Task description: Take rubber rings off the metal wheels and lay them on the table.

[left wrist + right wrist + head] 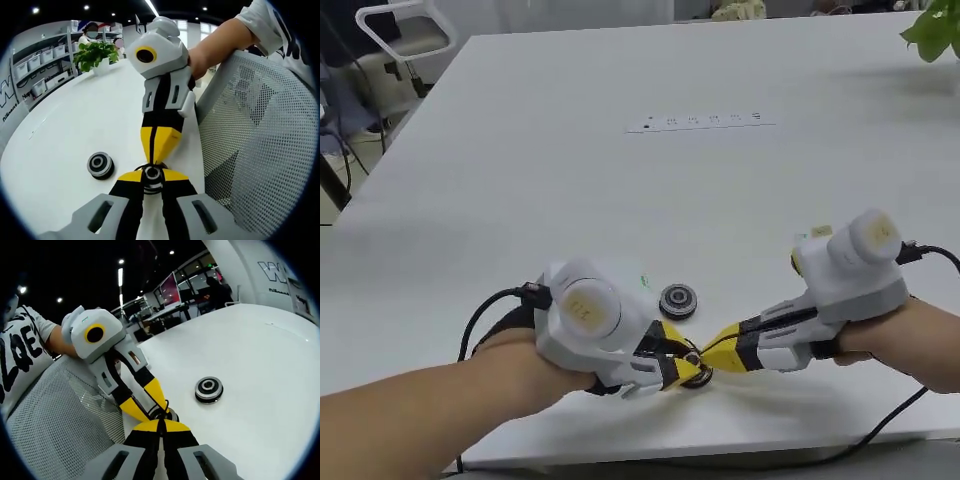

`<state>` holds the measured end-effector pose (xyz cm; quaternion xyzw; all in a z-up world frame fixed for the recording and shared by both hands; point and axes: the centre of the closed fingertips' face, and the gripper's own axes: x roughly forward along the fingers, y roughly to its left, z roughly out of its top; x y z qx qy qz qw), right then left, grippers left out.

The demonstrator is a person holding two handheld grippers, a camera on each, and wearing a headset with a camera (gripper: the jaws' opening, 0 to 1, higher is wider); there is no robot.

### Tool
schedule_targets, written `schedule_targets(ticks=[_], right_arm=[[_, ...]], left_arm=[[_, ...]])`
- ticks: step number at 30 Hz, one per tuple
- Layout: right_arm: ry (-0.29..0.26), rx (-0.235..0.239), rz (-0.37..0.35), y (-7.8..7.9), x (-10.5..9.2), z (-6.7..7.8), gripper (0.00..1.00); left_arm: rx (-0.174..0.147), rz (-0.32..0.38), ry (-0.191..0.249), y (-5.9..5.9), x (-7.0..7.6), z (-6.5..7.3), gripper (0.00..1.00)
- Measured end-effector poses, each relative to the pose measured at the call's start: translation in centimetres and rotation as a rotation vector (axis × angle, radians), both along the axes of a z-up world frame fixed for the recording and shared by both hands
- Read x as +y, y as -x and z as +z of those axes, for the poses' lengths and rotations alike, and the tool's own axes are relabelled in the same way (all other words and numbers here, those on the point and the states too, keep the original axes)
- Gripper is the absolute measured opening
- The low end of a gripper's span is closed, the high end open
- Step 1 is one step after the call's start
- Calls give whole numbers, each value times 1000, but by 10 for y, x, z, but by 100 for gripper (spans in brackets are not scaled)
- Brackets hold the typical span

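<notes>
Clamps a small metal wheel [153, 179] in the left gripper [152, 175], one yellow-tipped jaw on each side of it, low at 6 o'clock in the head view, by the near edge of the white table [620, 200]. Meets that wheel with the right gripper [161, 426] from 3 o'clock, jaws pressed together, tips touching the wheel's rim; cannot tell of any rubber pinched between them. In the left gripper view, right gripper's closed tips down from 12 o'clock onto the wheel's upper edge. Has a second wheel [678, 300] lying flat on the table, dark outer band around a metal hub, near the jaw tips at 12 o'clock of them in the head view, apart from both grippers. Farther out: a mesh chair back [255, 125] at 3 o'clock in the left gripper view, and a potted plant [935, 30] at 1 o'clock, at the table's far corner in the head view.
</notes>
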<state>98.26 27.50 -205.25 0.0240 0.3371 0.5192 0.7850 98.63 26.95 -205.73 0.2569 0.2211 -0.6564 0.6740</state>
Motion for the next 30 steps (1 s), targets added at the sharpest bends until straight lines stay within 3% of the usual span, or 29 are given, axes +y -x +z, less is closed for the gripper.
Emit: schedule_targets(ticks=[12, 16, 25, 30], right_arm=[[-7, -7, -9, -1, -1, 2, 0], [-12, -10, -12, -2, -2, 4, 0], [-29, -22, -19, -6, -2, 9, 0], [-37, -30, -18, -7, -2, 13, 0]], left_arm=[[0, -26, -13, 2, 0, 2, 10], [20, -30, 10, 4, 0, 9, 13], [20, -34, 26, 5, 3, 22, 17], [42, -17, 42, 7, 8, 31, 22]])
